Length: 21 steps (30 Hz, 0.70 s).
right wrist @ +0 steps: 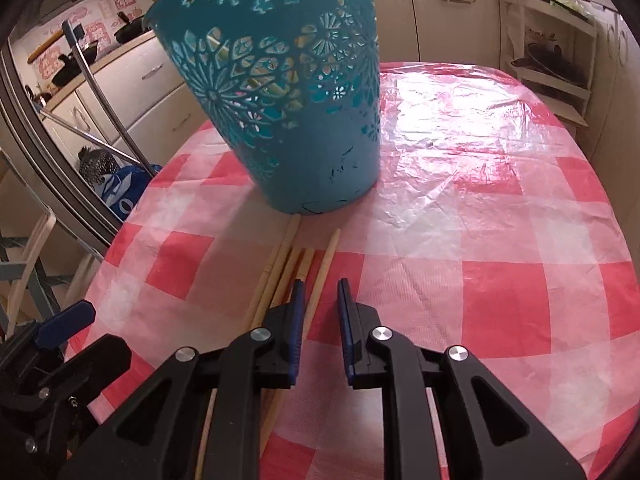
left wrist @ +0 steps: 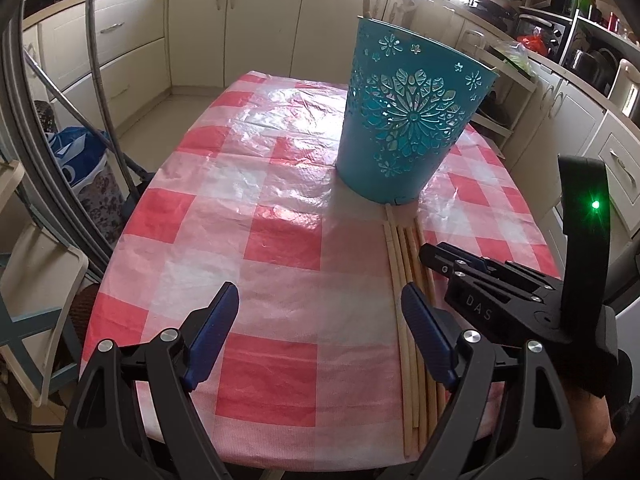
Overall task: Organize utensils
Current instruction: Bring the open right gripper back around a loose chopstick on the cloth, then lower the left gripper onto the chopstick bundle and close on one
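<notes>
Both wrist views show the pale wooden chopsticks (left wrist: 408,320) lying side by side on the counter, which is covered by a red-and-white checked plastic cloth (left wrist: 280,208). Their far tips end just short of the base of the teal metal bucket with cut-out flower pattern (left wrist: 408,120); in the right wrist view the bundle (right wrist: 288,264) runs from lower centre up toward the bucket (right wrist: 288,120), fanning a little.

Left tool (left wrist: 320,320): released, jaws wide apart, nothing between them. It hangs over bare cloth, with the chopsticks just beside its right finger, at lower centre-right of the frame.

Right tool (right wrist: 320,300): jaws drawn in to a narrow gap. One chopstick, the rightmost of the fan, runs up through that gap, but I see space on both sides of it, so I judge it not yet gripped. In the left wrist view the right tool (left wrist: 432,254) sits over the sticks at right of centre.

Step in hand, as I read it: pick one stick with the right tool and drop it into the bucket.

Notes for doing it well:
- Close on one stick only; the neighbours lie touching, so approach from the outer side.
- Grip toward mid-length, or the stick will pivot.
- Lift clear of the rim before tilting it upright.
- The bucket looks light; the free left tool could brace it.
</notes>
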Tool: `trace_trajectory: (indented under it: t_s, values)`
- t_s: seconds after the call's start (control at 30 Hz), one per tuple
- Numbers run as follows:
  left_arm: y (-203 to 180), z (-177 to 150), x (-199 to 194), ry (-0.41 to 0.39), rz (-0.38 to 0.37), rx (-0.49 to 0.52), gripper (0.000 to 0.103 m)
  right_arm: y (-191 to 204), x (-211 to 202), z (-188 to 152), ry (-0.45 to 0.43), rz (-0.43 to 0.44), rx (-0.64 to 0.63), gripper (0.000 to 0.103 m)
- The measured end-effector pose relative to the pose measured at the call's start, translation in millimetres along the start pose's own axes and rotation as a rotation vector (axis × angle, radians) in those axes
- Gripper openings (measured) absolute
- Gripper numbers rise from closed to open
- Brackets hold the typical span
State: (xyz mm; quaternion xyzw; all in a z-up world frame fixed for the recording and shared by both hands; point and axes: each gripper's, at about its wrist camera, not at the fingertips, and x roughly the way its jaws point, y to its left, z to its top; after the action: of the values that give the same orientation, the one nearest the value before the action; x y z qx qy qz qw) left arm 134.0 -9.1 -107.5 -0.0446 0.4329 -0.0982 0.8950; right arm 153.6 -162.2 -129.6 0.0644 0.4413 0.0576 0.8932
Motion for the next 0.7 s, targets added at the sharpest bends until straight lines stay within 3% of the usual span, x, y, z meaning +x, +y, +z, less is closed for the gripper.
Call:
trace_trajectory:
  t_s: [0.1,0.7]
  values:
    - [-6.8,0.9,5.1,0.01,0.004,0.02,0.08,0.8,-2.3,-3.2,0.012,-0.027,-0.033,0.009]
    - [-34.0,3.5,52.6,0.097,0.056,0.105,0.08,-29.7,-19.4,-15.2,0.018,-0.005,0.005,0.008]
